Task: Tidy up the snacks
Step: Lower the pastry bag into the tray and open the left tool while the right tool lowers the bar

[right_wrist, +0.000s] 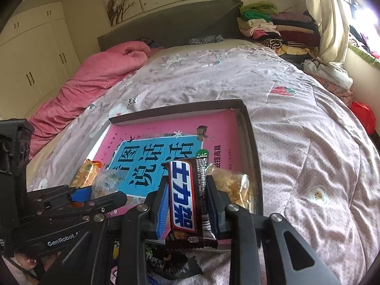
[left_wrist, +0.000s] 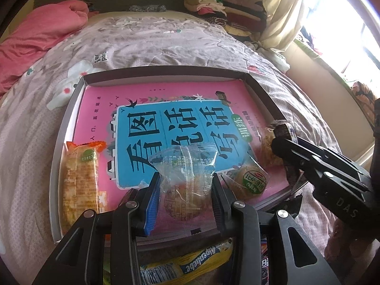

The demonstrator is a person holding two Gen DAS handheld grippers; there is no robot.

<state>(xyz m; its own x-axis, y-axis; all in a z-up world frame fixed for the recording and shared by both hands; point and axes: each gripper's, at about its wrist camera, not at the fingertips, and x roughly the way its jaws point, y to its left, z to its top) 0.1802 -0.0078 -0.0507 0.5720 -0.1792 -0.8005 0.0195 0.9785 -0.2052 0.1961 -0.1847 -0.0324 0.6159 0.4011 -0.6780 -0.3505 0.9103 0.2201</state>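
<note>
A shallow cardboard tray (left_wrist: 258,87) lies on the bed with a pink book (left_wrist: 171,123) inside it. My left gripper (left_wrist: 184,199) is shut on a clear-wrapped pastry (left_wrist: 185,173) above the tray's near edge. My right gripper (right_wrist: 186,204) is shut on a brown Snickers bar (right_wrist: 184,194), held upright over the tray's near right corner; it also shows in the left wrist view (left_wrist: 282,142). In the tray lie an orange-wrapped cracker pack (left_wrist: 79,178) at left, a round green-labelled cake (left_wrist: 251,180) and a clear-wrapped crumbly snack (right_wrist: 235,185) at right.
A yellow Alpenliebe pack (left_wrist: 190,266) and other loose wrappers (right_wrist: 166,263) lie on the quilt (right_wrist: 308,142) in front of the tray (right_wrist: 249,128). A pink blanket (right_wrist: 95,83) lies at the far left and folded clothes (right_wrist: 268,26) are stacked at the bed's head.
</note>
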